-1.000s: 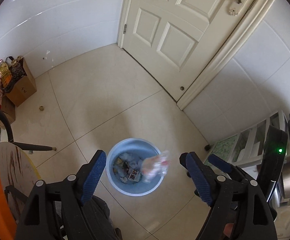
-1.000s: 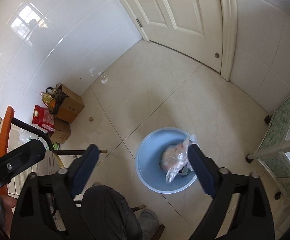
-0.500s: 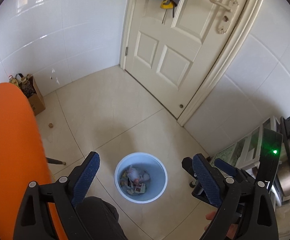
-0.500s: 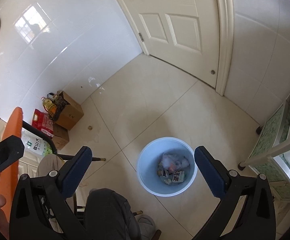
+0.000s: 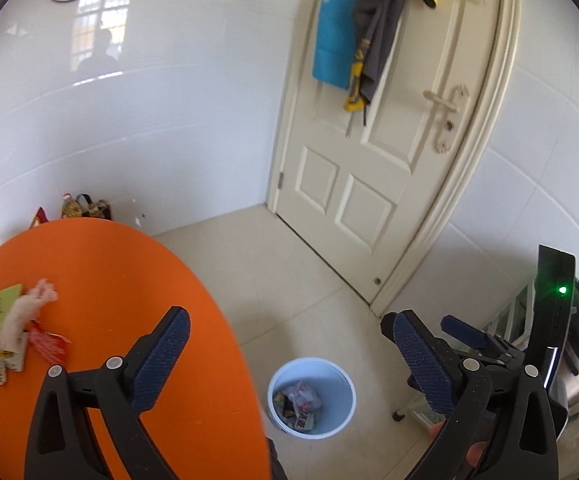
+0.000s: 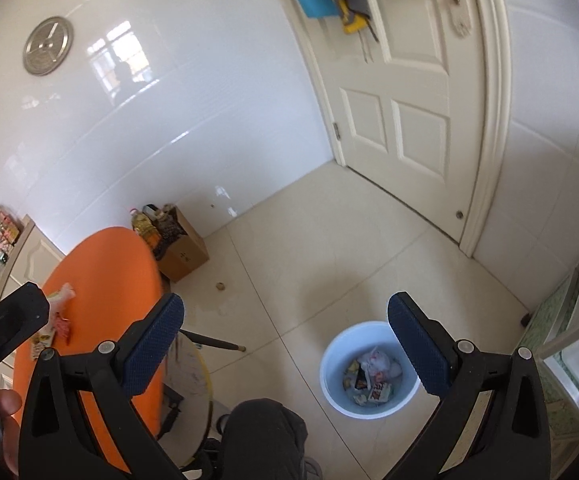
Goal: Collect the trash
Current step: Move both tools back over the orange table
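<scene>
Both views look forward along their grippers' two fingers, tilted down from well above the floor, and take the blue trash bin [image 5: 312, 396] as landmark. The left wrist view stands above the edge of the orange table [image 5: 101, 292], with the bin low and centre between the finger tips and the white door [image 5: 373, 152] straight beyond it. The right wrist view sits farther right, with the bin [image 6: 369, 368] low and right of centre. Both share the bin, the door [image 6: 405, 92], the table [image 6: 105, 280], the tiled wall and the round metal disc [image 6: 48, 46].
</scene>
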`<action>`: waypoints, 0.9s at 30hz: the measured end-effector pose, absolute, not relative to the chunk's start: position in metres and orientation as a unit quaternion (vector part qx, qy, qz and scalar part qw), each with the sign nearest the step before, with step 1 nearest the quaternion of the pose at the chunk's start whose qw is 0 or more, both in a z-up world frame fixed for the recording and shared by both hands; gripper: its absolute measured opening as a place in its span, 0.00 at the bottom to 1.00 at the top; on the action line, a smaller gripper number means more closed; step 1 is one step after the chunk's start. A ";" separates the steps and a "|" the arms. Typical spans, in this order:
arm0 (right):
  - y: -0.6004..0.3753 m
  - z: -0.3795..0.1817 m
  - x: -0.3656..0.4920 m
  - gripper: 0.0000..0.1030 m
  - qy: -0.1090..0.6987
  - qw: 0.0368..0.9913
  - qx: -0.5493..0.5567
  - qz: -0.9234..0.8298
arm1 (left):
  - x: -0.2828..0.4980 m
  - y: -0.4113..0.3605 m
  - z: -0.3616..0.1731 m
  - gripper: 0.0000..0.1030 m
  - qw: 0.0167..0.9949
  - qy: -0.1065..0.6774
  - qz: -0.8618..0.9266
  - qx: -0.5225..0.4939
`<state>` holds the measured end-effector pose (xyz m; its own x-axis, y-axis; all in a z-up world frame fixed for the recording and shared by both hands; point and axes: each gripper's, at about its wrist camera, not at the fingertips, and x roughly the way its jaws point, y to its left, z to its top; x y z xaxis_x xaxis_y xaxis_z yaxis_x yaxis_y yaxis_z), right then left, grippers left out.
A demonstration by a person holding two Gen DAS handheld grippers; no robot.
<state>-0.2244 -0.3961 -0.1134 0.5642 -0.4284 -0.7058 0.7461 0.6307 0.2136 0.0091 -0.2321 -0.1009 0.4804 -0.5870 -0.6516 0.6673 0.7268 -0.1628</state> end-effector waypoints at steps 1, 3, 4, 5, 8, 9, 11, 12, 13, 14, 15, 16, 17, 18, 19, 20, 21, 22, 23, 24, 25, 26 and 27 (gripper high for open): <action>-0.388 -0.106 -0.219 1.00 0.310 0.852 0.246 -0.343 | 0.005 -0.220 -0.095 0.99 0.864 0.348 -0.360 0.052; -0.374 -0.094 -0.210 1.00 0.304 0.861 0.234 -0.335 | -0.007 -0.200 -0.086 0.99 0.872 0.336 -0.354 0.044; -0.368 -0.089 -0.206 1.00 0.301 0.864 0.229 -0.332 | -0.013 -0.190 -0.081 0.99 0.876 0.329 -0.350 0.040; -0.359 -0.082 -0.201 1.00 0.297 0.869 0.221 -0.327 | -0.019 -0.178 -0.077 0.99 0.880 0.323 -0.346 0.038; -0.337 -0.066 -0.187 1.00 0.287 0.883 0.201 -0.312 | -0.036 -0.145 -0.065 0.99 0.892 0.303 -0.335 0.030; -0.330 -0.062 -0.184 1.00 0.284 0.887 0.195 -0.307 | -0.042 -0.134 -0.062 0.99 0.897 0.295 -0.329 0.028; -0.317 -0.053 -0.176 1.00 0.277 0.895 0.184 -0.297 | -0.054 -0.114 -0.056 0.99 0.905 0.283 -0.316 0.026; -0.309 -0.048 -0.170 1.00 0.274 0.899 0.177 -0.291 | -0.059 -0.104 -0.054 0.99 0.909 0.277 -0.312 0.024; -0.302 -0.044 -0.166 1.00 0.271 0.903 0.172 -0.285 | -0.064 -0.092 -0.051 0.99 0.912 0.272 -0.307 0.022; -0.294 -0.039 -0.161 1.00 0.267 0.908 0.166 -0.277 | -0.070 -0.082 -0.049 0.99 0.915 0.268 -0.302 0.019; -0.288 -0.037 -0.157 1.00 0.265 0.911 0.163 -0.272 | -0.075 -0.075 -0.048 0.99 0.918 0.264 -0.296 0.017; -0.280 -0.034 -0.153 1.00 0.263 0.913 0.158 -0.268 | -0.080 -0.064 -0.045 0.99 0.922 0.259 -0.288 0.013; -0.270 -0.030 -0.147 1.00 0.261 0.918 0.149 -0.260 | -0.084 -0.059 -0.044 0.99 0.925 0.256 -0.282 0.010; -0.264 -0.027 -0.143 1.00 0.258 0.921 0.142 -0.255 | -0.090 -0.048 -0.042 0.99 0.927 0.251 -0.277 0.007; -0.255 -0.023 -0.138 1.00 0.255 0.925 0.135 -0.248 | -0.096 -0.040 -0.040 0.99 0.930 0.247 -0.273 0.005; -0.248 -0.021 -0.136 1.00 0.252 0.927 0.130 -0.245 | -0.102 -0.034 -0.038 0.99 0.933 0.241 -0.267 0.003; -0.240 -0.017 -0.132 1.00 0.248 0.930 0.123 -0.240 | -0.106 -0.031 -0.036 0.99 0.937 0.236 -0.259 0.002; -0.234 -0.014 -0.128 1.00 0.245 0.933 0.119 -0.235 | -0.113 -0.018 -0.034 0.99 0.941 0.230 -0.250 0.002; -0.227 -0.011 -0.124 1.00 0.242 0.936 0.114 -0.228 | -0.118 -0.015 -0.034 0.99 0.944 0.226 -0.241 0.003; -0.219 -0.008 -0.119 1.00 0.241 0.939 0.107 -0.222 | -0.124 -0.009 -0.033 0.99 0.947 0.222 -0.231 0.005; -0.210 -0.006 -0.113 1.00 0.241 0.941 0.098 -0.216 | -0.131 0.005 -0.031 0.99 0.952 0.218 -0.216 0.008; -0.204 -0.005 -0.109 1.00 0.242 0.942 0.093 -0.212 | -0.139 0.015 -0.032 0.99 0.955 0.215 -0.203 0.009; -0.196 -0.003 -0.102 1.00 0.243 0.944 0.088 -0.206 | -0.145 0.026 -0.032 0.99 0.958 0.214 -0.189 0.009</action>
<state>-0.1024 -0.1959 -0.0034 0.7966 -0.3464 -0.4954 0.4318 0.8996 0.0654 -0.1445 0.0259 -0.0323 0.8365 -0.3592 -0.4137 0.3667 0.9281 -0.0644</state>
